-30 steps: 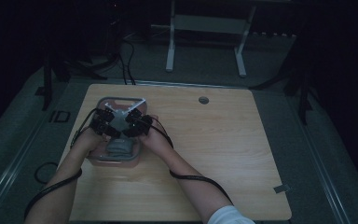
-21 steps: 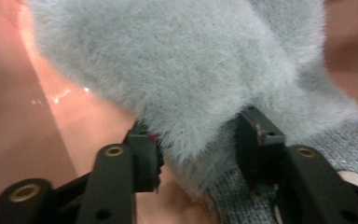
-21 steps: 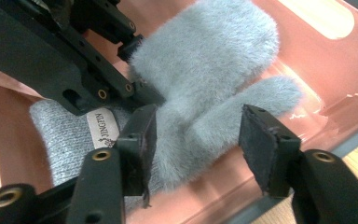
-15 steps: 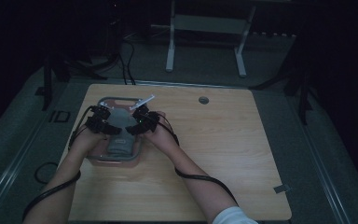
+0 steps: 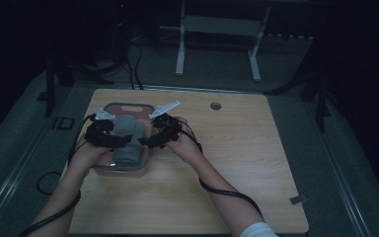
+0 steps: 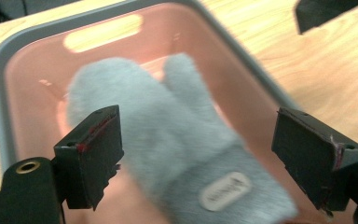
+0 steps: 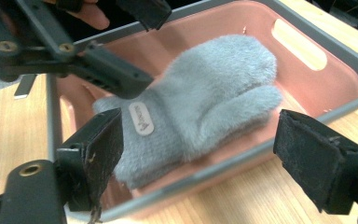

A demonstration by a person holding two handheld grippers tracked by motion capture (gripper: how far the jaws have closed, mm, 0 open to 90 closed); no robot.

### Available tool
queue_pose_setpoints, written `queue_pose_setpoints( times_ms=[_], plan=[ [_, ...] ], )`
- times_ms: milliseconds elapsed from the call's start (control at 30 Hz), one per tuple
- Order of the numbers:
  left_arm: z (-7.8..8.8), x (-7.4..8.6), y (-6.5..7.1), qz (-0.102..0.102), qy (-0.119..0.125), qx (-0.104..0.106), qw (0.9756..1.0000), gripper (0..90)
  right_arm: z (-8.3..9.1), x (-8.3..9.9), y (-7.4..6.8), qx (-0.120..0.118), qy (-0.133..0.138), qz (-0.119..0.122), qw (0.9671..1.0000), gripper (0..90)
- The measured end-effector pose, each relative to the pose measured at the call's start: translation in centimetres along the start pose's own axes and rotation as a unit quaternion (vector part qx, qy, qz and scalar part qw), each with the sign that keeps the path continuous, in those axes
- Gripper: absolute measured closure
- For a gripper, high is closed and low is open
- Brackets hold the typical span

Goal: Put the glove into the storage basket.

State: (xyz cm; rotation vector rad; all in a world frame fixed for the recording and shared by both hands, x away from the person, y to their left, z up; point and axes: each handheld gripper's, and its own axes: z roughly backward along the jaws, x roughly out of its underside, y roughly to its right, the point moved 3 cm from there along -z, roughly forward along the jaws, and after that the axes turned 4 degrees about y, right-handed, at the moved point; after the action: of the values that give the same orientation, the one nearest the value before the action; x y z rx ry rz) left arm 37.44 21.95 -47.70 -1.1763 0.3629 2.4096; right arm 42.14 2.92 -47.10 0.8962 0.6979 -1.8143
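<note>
A fluffy grey mitten [image 5: 128, 139] [image 6: 177, 154] [image 7: 205, 102] with a small oval label lies loose in a pink basin with a grey rim [image 5: 128, 104] [image 6: 0, 93] [image 7: 354, 60] at the table's left. My left gripper [image 5: 123, 141] [image 6: 203, 135] hovers over the basin's left side, and my right gripper [image 5: 144, 143] [image 7: 205, 140] hovers over its right side. Both pairs of jaws have just been opening and stand wide, off the mitten below them. In the right gripper view the left gripper [image 7: 74, 60] shows at the top left.
The wooden table [image 5: 237, 163] stretches bare to the right of the basin, with a round cable hole [image 5: 215, 105] near its far edge. Cables trail from both grippers along the person's forearms. A white metal stand [image 5: 217, 44] is on the floor behind the table.
Both grippers were close together over the basin; they have lifted and drawn apart, their jaws have opened, and the mitten now lies free in the basin.
</note>
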Motion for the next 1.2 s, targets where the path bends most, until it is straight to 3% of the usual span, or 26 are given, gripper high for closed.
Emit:
queue_pose_setpoints(
  times_ms=[100, 300, 433, 733, 867, 1100, 1200],
  plan=[
    [0.8, 0.2, 1.2, -0.003, 0.017, 0.014, 0.9998, 16.8, 1.0, 0.4, -0.2, 0.007, -0.003, 0.015, 0.9998, 15.9],
    [2.2, 0.5, 4.2, -0.015, 0.048, 0.046, 0.9977, 16.8, 2.5, 1.5, -0.7, 0.002, -0.007, 0.024, 0.9997, 15.9],
    [2.7, 1.0, 6.4, -0.033, 0.054, 0.066, 0.9958, 16.9, 3.1, 2.6, -0.9, 0.006, -0.014, 0.035, 0.9993, 15.9],
    [3.6, 2.9, 10.8, -0.064, 0.073, 0.117, 0.9883, 16.9, 5.0, 6.0, -1.2, 0.010, -0.020, 0.035, 0.9991, 15.9],
    [2.9, 3.8, 12.2, -0.072, 0.074, 0.130, 0.9861, 16.9, 5.3, 7.8, -1.3, 0.011, -0.027, 0.029, 0.9991, 15.9],
    [0.3, 5.9, 14.5, -0.078, 0.051, 0.174, 0.9804, 16.9, 5.3, 11.6, -1.2, 0.003, -0.038, 0.020, 0.9991, 15.9],
    [-0.6, 6.8, 15.5, -0.088, 0.040, 0.194, 0.9762, 16.9, 5.5, 12.6, -1.3, -0.003, -0.037, 0.021, 0.9991, 15.7]
  ],
)
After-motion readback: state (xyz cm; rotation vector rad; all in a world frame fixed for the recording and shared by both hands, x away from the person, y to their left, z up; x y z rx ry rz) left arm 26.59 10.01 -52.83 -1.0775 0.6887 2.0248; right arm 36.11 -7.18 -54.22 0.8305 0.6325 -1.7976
